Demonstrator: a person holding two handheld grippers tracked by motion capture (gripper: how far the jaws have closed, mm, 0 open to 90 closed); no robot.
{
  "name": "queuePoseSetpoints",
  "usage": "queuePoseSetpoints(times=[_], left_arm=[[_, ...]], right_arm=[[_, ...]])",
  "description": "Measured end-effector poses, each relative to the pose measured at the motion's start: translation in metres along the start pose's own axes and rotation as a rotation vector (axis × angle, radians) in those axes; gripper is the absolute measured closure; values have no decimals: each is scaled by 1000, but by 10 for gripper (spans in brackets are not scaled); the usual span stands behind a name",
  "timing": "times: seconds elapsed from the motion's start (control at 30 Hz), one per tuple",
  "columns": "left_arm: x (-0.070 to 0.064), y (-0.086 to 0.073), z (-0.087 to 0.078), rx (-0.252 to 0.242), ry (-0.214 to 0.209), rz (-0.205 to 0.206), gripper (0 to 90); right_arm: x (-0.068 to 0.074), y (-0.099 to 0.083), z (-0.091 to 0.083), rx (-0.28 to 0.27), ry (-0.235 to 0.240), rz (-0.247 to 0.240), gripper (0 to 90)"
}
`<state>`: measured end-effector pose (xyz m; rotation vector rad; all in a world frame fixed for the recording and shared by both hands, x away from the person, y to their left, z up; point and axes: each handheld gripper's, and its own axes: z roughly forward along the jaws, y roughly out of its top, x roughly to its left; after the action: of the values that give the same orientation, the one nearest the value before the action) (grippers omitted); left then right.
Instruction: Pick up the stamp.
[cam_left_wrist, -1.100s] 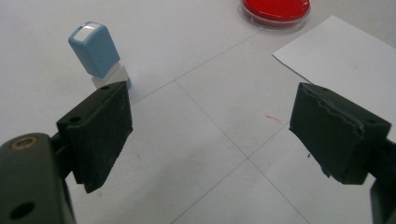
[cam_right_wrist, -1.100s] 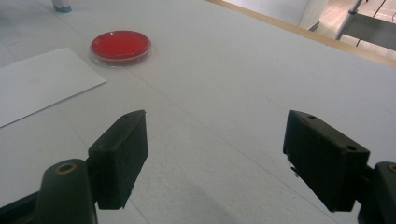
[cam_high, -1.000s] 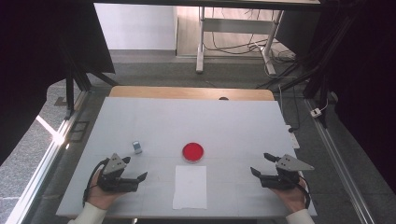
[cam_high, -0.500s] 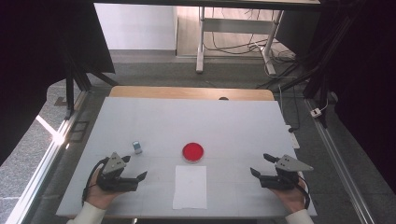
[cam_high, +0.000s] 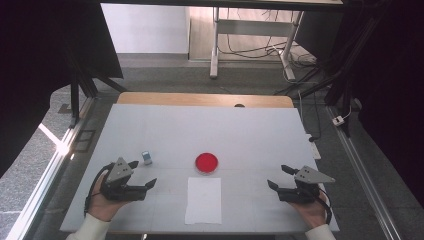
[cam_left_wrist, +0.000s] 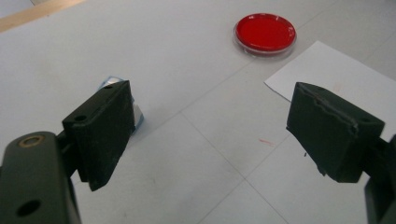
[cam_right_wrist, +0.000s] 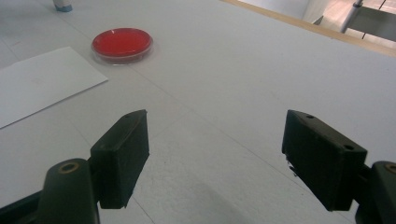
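A round red dish (cam_high: 206, 162) with a clear rim sits at the table's middle, also seen as the red dish (cam_left_wrist: 265, 33) and red dish (cam_right_wrist: 122, 45). A white paper sheet (cam_high: 203, 199) lies just in front of it. A small silvery-blue object (cam_high: 146, 157) stands left of the dish; in the left gripper view that small object (cam_left_wrist: 135, 112) is partly behind the left jaw. My left gripper (cam_high: 141, 174) rests open at the near left, nothing between its jaws. My right gripper (cam_high: 279, 177) rests open at the near right, also holding nothing.
The white table (cam_high: 210, 130) has a wooden strip (cam_high: 205, 100) along its far edge. A metal frame and cables stand on the floor beyond. Dark curtains hang at both sides.
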<state>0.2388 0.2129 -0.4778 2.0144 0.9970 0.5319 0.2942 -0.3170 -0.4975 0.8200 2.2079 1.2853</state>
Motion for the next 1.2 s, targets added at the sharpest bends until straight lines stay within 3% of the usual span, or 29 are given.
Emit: queuePoseSetpoints(times=[0.43,0.67,1.2], left_arm=[[8,30,6,2,-1,39,172],[16,35,10,25,-9,65,191],[38,41,19,45,20,54,199]], right_arm=[[1,-1,2,11,3,-4,227],[1,-1,2,15,5,-8,228],[2,-2,4,21,10,-12,229]])
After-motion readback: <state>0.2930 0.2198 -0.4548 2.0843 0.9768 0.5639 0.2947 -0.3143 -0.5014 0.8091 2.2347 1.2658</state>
